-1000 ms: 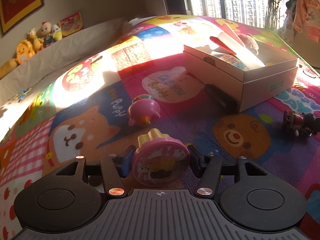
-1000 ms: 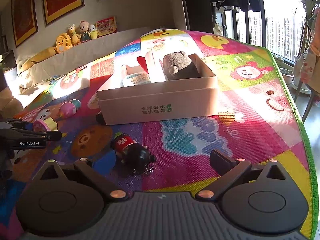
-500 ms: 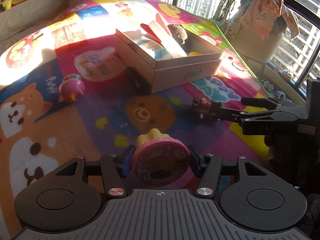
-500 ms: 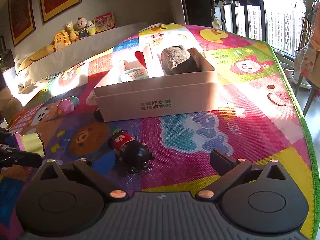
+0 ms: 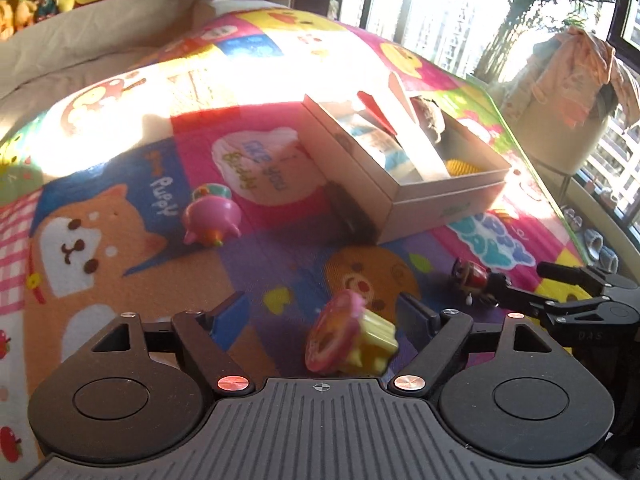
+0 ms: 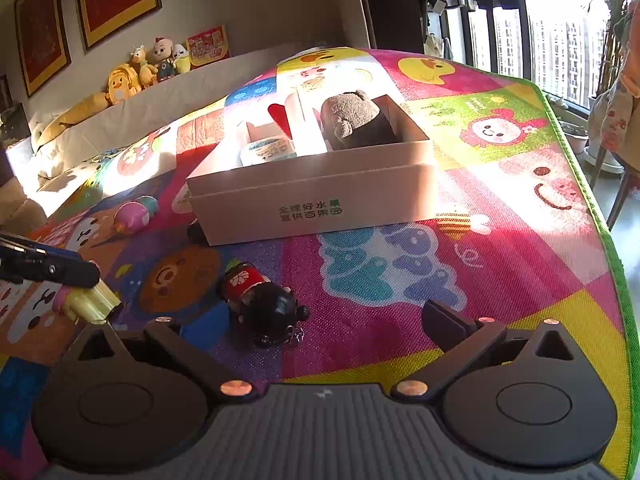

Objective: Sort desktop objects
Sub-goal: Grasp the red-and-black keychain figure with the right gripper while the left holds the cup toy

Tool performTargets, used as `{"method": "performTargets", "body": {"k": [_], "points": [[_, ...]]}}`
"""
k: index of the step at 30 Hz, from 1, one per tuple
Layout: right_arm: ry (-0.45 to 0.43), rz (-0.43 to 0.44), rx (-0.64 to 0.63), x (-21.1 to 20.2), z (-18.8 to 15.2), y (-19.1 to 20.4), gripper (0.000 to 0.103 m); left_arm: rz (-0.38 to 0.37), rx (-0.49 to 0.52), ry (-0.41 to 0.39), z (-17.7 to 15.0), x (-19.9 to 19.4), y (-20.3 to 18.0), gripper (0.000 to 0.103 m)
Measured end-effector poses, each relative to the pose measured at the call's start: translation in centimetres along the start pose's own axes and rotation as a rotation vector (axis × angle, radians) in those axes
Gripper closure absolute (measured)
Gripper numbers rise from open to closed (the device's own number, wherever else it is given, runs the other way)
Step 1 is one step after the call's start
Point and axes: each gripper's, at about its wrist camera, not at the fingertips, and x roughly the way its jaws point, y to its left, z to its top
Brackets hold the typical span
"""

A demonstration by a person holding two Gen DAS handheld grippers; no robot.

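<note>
Half a second ago the pink and yellow toy [image 5: 350, 338] sat pinched between the pads of the left claw [image 5: 322, 316]; its jaws have just been opening, and the toy now shows blurred and tipped between the spread fingers, nearer the right-hand pad, with whether it touches that pad not clear. Seen from the right wrist camera, the same toy shows as a pale yellow block just under the tip of the left claw at the left edge. Everything lies on a bright cartoon play mat [image 6: 520, 240]. A white cardboard box [image 6: 320, 204] sits open in the middle of it, holding a brown plush toy [image 6: 352, 120], a white tub [image 6: 268, 150] and other small things. A pink round toy [image 5: 212, 220] lies on the mat to the left of the box, well apart from it. A black and red figure [image 6: 260, 300] lies on its side just ahead of the right claw [image 6: 316, 320], whose fingers stand spread with nothing between the pads; the figure is nearer the left finger and not touched. Stuffed toys [image 6: 148, 68] line the ledge by the wall.
</note>
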Motion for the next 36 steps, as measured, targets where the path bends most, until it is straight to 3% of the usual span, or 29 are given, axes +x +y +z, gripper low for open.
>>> {"method": "performTargets", "body": {"k": [2,5,8,12,19,21,22,26,32,36], "points": [[0.001,0.001,0.001,0.0,0.0,0.0,0.000,-0.036,0.012,-0.013,-0.4,-0.4,-0.2,0.008],[0.004,0.002,0.000,0.0,0.0,0.0,0.000,-0.043,0.045,-0.002,-1.4,0.1,-1.2,0.008],[0.007,0.000,0.001,0.0,0.0,0.0,0.000,-0.012,0.072,-0.014,-2.2,0.9,-2.2,0.008],[0.012,-0.002,0.002,0.1,0.0,0.0,0.000,0.057,0.158,-0.107,-2.2,1.7,-3.8,0.008],[0.011,-0.003,0.003,0.1,0.0,-0.1,0.000,0.075,0.290,-0.112,-1.6,4.9,-5.8,0.024],[0.009,-0.004,0.004,0.1,0.0,-0.1,0.000,0.091,0.309,-0.115,-1.8,5.3,-5.9,0.043],[0.009,-0.004,0.005,0.0,0.0,-0.1,0.000,0.089,0.301,-0.109,-1.9,5.2,-5.7,0.053],[0.011,-0.017,-0.017,0.0,0.0,0.3,0.000,0.080,0.259,-0.120,-2.7,3.7,-5.0,0.055],[0.043,-0.041,-0.211,0.4,0.2,2.9,0.001,0.092,0.200,-0.133,-4.3,1.1,-3.7,0.054],[0.000,-0.211,-0.297,1.2,0.9,2.4,0.003,0.110,0.140,-0.161,-5.1,0.7,-2.9,0.052]]}}
